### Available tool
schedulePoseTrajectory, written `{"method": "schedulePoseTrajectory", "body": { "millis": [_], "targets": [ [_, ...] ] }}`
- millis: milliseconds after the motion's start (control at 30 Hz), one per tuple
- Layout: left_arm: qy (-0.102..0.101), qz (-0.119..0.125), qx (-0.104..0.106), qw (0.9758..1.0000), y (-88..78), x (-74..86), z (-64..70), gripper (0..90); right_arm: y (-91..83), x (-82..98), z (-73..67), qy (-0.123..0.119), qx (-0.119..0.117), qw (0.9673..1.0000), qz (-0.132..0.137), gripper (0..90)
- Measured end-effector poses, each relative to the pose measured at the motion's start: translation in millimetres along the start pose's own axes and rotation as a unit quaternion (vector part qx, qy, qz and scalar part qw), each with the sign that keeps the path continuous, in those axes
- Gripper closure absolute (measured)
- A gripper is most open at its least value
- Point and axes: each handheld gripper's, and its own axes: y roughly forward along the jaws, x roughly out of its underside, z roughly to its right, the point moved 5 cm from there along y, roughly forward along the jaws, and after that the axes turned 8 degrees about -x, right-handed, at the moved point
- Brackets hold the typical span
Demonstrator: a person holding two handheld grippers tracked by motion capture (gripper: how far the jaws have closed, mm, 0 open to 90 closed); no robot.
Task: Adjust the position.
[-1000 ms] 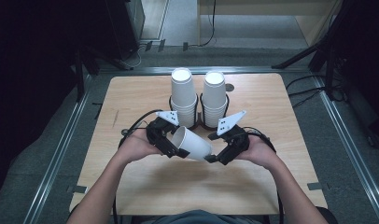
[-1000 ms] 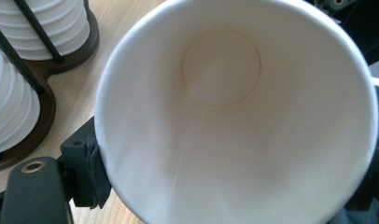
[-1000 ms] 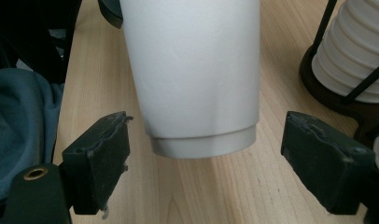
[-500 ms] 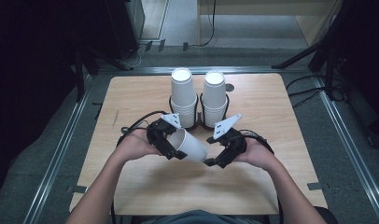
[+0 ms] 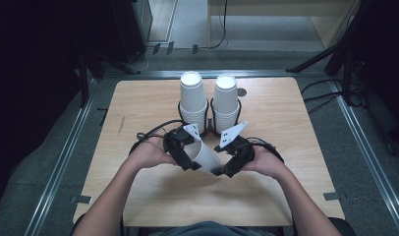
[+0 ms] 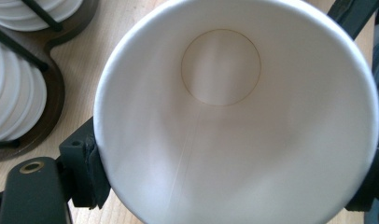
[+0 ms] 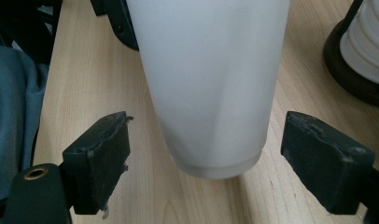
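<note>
Light wood-grain bench (image 5: pixel 153 196), rounded corners, sitting in a metal-railed frame; grey floor around it, dark gear and cables at the edges, pale wooden furniture at the back. Two stacks of white paper cups stand in dark wire holders at mid-bench: left stack (image 5: pixel 192 101), right stack (image 5: pixel 225 101), just beside each other. Left hand-held gripper (image 5: pixel 187 156) pinches a single paper cup (image 5: pixel 206 156) across its rim end; the left gripper view looks straight into the open mouth down to the round base, a jaw pad against the rim on each side. Cup lies tilted, nearly on its side, above the bench, just in front of the stacks; long axis runs from mouth at left to base at lower right. Right hand-held gripper (image 5: pixel 222 169) has jaws spread, one on each side of the cup's base end, pads clear of the wall.
</note>
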Motion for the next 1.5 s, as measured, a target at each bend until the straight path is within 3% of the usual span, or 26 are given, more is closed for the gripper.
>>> {"method": "schedulePoseTrajectory", "body": {
  "millis": [500,567,700,833,900,1067,1200,1500],
  "targets": [
    [0.029,0.003,0.000,0.9996,-0.2,-17.2,9.2,11.9,14.4,-5.4,0.1,-0.002,-0.005,1.0000,-0.006,15.7],
    [0.028,0.004,0.001,0.9996,0.6,-17.8,9.9,11.4,15.2,-5.8,-0.4,-0.011,-0.002,0.9999,-0.008,21.4],
    [0.020,0.011,0.006,0.9997,-0.3,-16.2,8.0,9.3,13.8,-6.4,-1.0,-0.015,0.000,0.9999,-0.005,22.0],
    [0.014,0.034,0.014,0.9992,-3.2,-15.7,7.3,6.5,9.8,-8.1,-1.3,-0.022,0.006,0.9997,0.002,21.8],
    [0.007,0.048,0.016,0.9987,-5.4,-16.2,6.2,0.0,7.8,-8.0,-0.2,-0.022,0.012,0.9997,0.004,21.8],
    [-0.001,0.091,0.011,0.9958,-14.1,-15.6,2.4,0.0,-1.4,-6.0,2.9,-0.015,0.017,0.9996,0.014,21.7],
    [-0.008,0.116,0.024,0.9929,-18.7,-11.8,0.9,0.0,-9.3,-6.0,4.2,-0.010,0.023,0.9993,0.027,21.6],
    [-0.026,0.121,0.021,0.9921,-19.7,0.4,-3.6,0.0,-21.8,-3.0,3.0,-0.008,0.029,0.9988,0.040,21.5]
  ]
}}
